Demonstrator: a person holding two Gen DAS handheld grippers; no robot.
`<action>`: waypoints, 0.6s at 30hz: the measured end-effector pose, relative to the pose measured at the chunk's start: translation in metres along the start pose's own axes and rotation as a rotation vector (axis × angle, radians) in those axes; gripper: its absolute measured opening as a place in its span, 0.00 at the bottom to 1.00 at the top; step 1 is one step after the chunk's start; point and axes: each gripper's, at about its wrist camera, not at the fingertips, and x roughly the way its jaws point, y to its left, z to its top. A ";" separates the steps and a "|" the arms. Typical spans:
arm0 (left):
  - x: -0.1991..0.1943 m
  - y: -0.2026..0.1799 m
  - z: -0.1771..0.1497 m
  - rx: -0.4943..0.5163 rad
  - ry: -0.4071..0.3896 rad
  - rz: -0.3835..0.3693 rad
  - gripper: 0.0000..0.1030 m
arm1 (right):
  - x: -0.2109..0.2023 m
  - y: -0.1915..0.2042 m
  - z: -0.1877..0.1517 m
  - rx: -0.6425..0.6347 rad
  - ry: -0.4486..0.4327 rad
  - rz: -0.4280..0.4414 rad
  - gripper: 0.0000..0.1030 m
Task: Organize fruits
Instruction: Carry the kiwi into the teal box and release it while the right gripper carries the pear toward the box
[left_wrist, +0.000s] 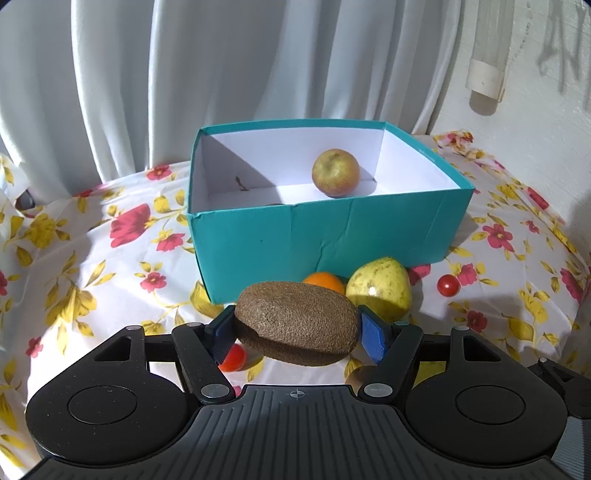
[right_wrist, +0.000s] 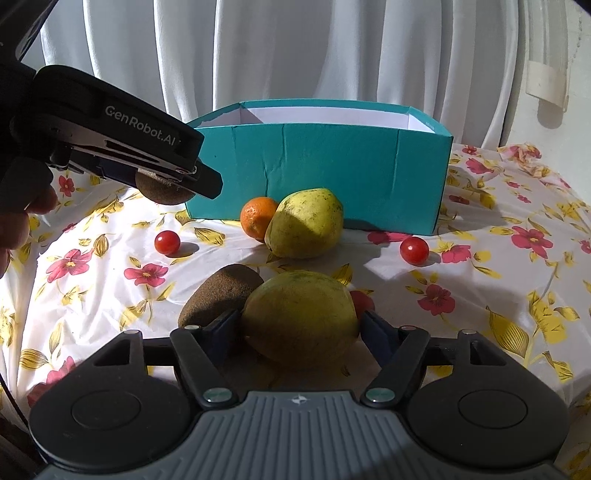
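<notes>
The teal box (left_wrist: 332, 236) on the counter (right_wrist: 480, 295) holds one apple (left_wrist: 335, 172) and nothing else I can see. My left claw (left_wrist: 297, 332) grips one kiwi (left_wrist: 297, 328) clear of the cloth, just before the box. My right claw (right_wrist: 299, 328) has closed onto a yellow-green fruit (right_wrist: 301, 317). In front of the box: one orange (right_wrist: 258, 217), one pear (right_wrist: 304, 223), a second kiwi (right_wrist: 218, 295), two cherry tomatoes (right_wrist: 167, 242) plainly seen.
</notes>
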 end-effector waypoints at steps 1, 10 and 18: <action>0.000 0.000 0.000 0.000 0.001 0.000 0.71 | 0.001 0.000 0.000 0.001 -0.001 0.002 0.70; 0.002 0.000 0.000 0.000 0.007 -0.004 0.71 | 0.008 -0.010 -0.002 0.040 0.007 0.057 0.70; 0.003 -0.002 0.000 -0.001 0.009 -0.003 0.71 | 0.009 -0.011 -0.003 0.040 -0.005 0.075 0.69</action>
